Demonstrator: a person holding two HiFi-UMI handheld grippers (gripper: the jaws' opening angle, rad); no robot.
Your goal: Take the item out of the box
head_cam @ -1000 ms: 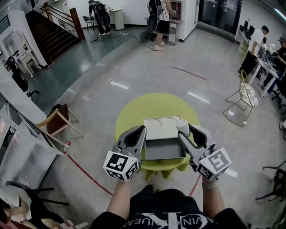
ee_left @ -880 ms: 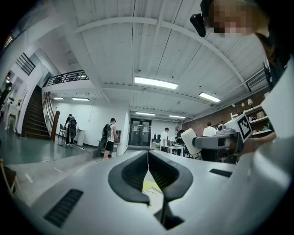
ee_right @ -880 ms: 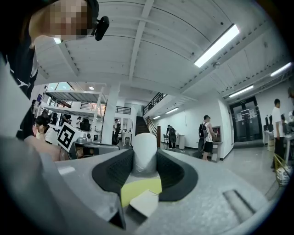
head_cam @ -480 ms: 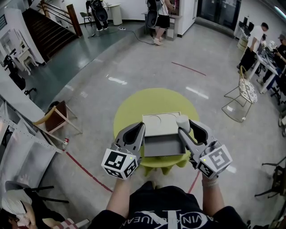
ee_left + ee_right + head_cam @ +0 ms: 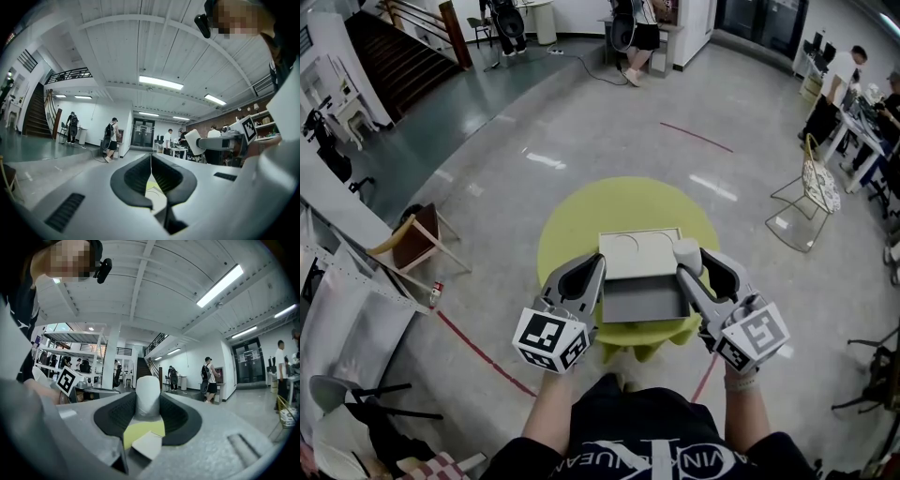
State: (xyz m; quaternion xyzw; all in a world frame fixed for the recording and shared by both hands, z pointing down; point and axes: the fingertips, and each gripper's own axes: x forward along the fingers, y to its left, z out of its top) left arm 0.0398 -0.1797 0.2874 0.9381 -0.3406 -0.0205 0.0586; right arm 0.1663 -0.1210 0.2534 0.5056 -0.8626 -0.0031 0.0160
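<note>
- The grey box (image 5: 643,302) sat open on the yellow-green table (image 5: 581,220), its paler half (image 5: 639,253) lying flat on the far side.
- The item (image 5: 686,250), a white cylinder, was clamped in the right gripper (image 5: 148,398) by the box's far right corner.

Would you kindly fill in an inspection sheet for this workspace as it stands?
Surface: round yellow-green table, carrying the box.
Job's things: grey box open; white cylinder held near its far right corner.
Clutter: nothing seen.
Grippers: left gripper shut, empty; right gripper shut on white cylinder.
Cables: cable on the far floor.
Surroundings: wooden chair left, wire chair right, people beyond.
</note>
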